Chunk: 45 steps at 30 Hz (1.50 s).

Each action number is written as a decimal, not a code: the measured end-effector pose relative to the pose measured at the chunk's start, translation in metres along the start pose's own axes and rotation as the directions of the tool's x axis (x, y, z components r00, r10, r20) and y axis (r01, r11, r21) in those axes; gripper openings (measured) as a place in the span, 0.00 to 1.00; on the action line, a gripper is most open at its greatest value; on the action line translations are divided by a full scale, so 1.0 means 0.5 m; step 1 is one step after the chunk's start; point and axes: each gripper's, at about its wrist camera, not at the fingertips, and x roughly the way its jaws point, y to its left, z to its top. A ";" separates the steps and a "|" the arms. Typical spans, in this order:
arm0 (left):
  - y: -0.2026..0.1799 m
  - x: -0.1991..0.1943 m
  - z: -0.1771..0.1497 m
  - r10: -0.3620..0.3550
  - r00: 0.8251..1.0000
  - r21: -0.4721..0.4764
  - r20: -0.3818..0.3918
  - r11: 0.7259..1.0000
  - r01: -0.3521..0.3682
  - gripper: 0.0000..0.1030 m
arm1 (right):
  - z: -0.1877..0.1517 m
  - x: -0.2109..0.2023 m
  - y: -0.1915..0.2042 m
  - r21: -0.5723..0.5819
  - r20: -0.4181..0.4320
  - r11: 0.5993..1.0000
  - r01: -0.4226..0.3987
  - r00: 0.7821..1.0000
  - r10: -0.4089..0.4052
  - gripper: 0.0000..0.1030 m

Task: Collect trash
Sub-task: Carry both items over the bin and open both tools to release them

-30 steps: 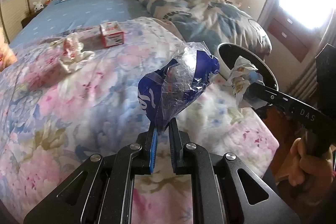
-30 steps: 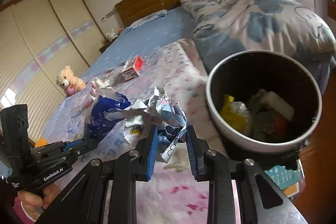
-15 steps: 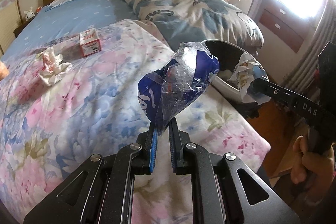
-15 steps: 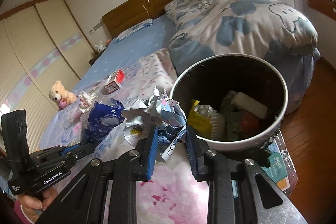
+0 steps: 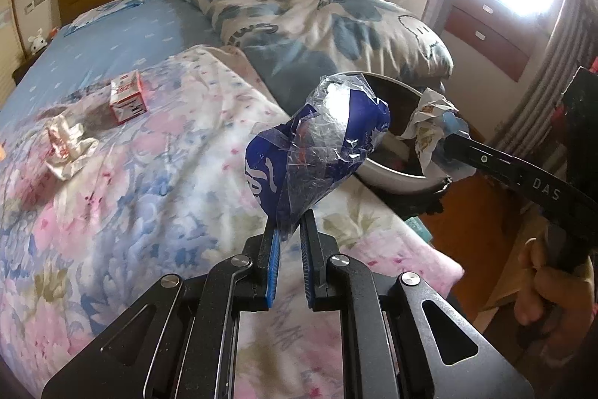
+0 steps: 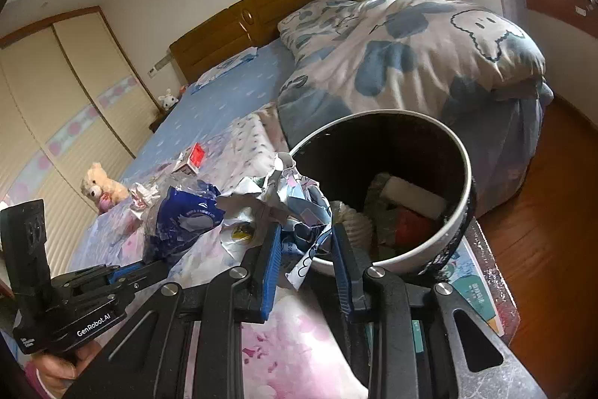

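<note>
Over the foot of the bed, both grippers are up in the air with trash clamped in them. The left gripper (image 5: 287,225) has its blue pads almost together, pinching the tail of a blue and clear plastic wrapper (image 5: 317,144), which stands up crinkled above the fingers, clear of the floral bedspread (image 5: 149,182). The right gripper (image 6: 304,242) has its jaws a little apart, pressed onto a crumpled wad of printed paper (image 6: 276,208); that wad bulges out above and below the pads. From the left camera the paper hangs right at the near rim of the trash bin (image 6: 429,249), partly over its dark opening, while the wrapper sits just beside the bin on the bed side.

The bin is a round white-walled pail with a dark inside, standing off the corner of the mattress, next to the rumpled blue and white duvet (image 6: 411,55). It already has rubbish in the bottom: something white and roll-shaped, a red scrap, some pale crinkled paper.

Back on the bedspread, well apart from both grippers, two more bits lie near each other: a small red and white carton (image 5: 127,96) and a scrunched white wrapper (image 5: 65,148) with red print. A teddy bear (image 6: 102,187) sits at the far edge of the bed, by the wardrobe doors. A hand (image 5: 549,287) shows on the right gripper's handle
</note>
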 end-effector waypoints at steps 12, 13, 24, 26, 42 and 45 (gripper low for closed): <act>-0.041 0.020 0.019 -0.011 1.000 0.039 -0.013 0.999 0.012 0.09 | 0.013 -0.011 -0.039 0.029 0.014 0.999 0.021 1.000 -0.022 0.26; -0.044 0.022 0.021 -0.011 1.000 0.042 -0.013 0.999 0.012 0.09 | 0.014 -0.011 -0.042 0.032 0.015 0.999 0.023 1.000 -0.024 0.26; -0.069 0.039 0.040 -0.012 1.000 0.063 -0.018 0.998 0.013 0.09 | 0.028 -0.015 -0.062 0.043 0.026 0.998 0.035 0.999 -0.036 0.26; -0.072 0.043 0.043 -0.013 1.000 0.065 -0.020 0.998 0.014 0.09 | 0.031 -0.014 -0.066 0.044 0.026 0.998 0.036 0.999 -0.037 0.26; -0.096 0.071 0.073 -0.008 1.000 0.083 -0.030 0.996 0.010 0.09 | 0.058 0.005 -0.088 0.038 0.022 0.998 0.052 0.998 -0.053 0.26; -0.099 0.078 0.079 -0.007 0.999 0.085 -0.033 0.996 0.009 0.09 | 0.059 0.005 -0.089 0.038 0.021 0.998 0.052 0.998 -0.053 0.26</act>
